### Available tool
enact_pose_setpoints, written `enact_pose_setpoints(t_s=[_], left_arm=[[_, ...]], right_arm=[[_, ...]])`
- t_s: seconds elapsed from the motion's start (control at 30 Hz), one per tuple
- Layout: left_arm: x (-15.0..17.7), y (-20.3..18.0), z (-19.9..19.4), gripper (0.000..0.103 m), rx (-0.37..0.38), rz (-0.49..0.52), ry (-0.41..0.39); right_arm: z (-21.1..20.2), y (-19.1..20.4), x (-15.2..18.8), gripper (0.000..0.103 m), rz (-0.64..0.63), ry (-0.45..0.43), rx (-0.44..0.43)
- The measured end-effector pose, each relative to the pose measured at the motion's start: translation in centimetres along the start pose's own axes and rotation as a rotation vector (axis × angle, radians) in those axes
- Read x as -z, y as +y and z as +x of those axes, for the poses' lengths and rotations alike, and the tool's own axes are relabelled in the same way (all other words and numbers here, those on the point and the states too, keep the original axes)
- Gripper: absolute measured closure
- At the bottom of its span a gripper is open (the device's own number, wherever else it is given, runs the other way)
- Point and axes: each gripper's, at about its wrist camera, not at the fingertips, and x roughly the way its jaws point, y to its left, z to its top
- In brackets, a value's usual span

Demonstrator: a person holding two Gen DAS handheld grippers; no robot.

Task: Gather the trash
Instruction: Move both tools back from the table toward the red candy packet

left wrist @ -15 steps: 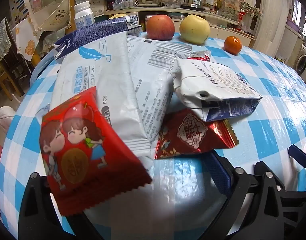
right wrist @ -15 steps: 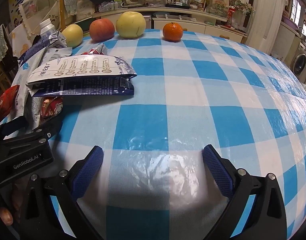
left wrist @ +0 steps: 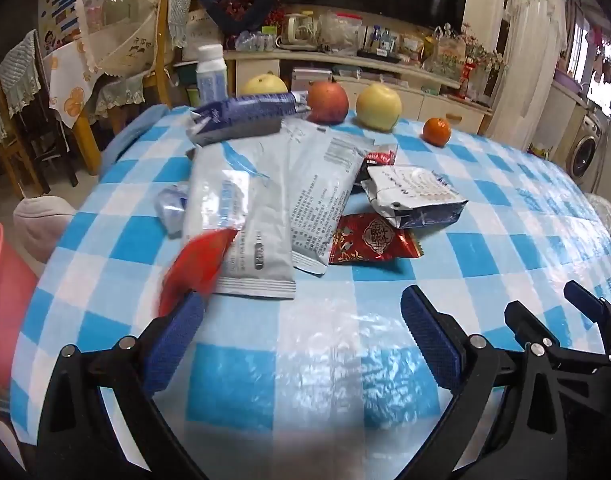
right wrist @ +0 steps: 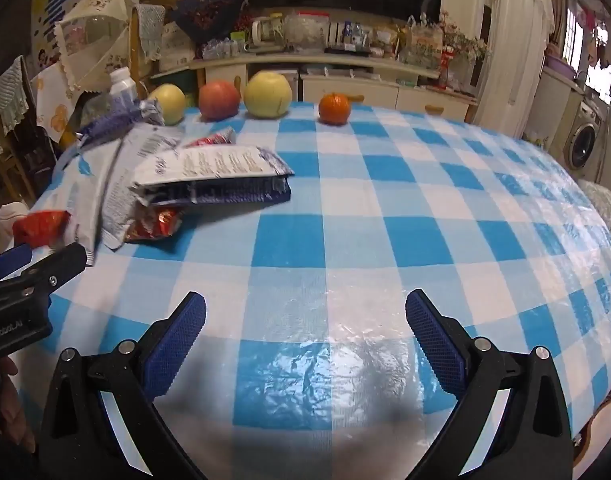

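Note:
A pile of wrappers lies on the blue checked table (left wrist: 485, 208): two pale wet-wipe packs (left wrist: 241, 216), a white and navy bag (left wrist: 415, 196), a dark red foil wrapper (left wrist: 369, 240) and a navy pack (left wrist: 245, 114). My left gripper (left wrist: 301, 332) is open. A blurred red snack packet (left wrist: 199, 268) hangs at its left fingertip, apparently loose. My right gripper (right wrist: 305, 332) is open and empty above bare tablecloth; the pile (right wrist: 209, 172) lies to its left, and the red packet (right wrist: 41, 224) shows there too.
Three apples (left wrist: 377, 106) and a small orange (left wrist: 436, 131) stand along the table's far edge, with a white bottle (left wrist: 211, 76). A pink bin (left wrist: 1, 300) is beside the table's left edge. Chairs stand at the left. A cluttered sideboard is behind.
My left gripper has opened and drawn back from the pile. The red snack packet it held now slips off at its left fingertip. My right gripper has pulled back slightly.

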Motion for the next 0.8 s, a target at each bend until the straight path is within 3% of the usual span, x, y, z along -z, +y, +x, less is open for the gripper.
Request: enact_pose_setpoints(t_s=[0.37,0.8], left_arm=[[1.1,2.0,-8.6,0.004,-0.024,-0.020,-0.127],[2.2,2.8,-15.8,0.004,-0.047,0.016,-0.241]], right_arm=[[-9.7,0.6,0.1,0.004,0.013,-0.182,0.011],[-17.1,2.0,0.7,0.004,-0.004,-0.303,0.036]])
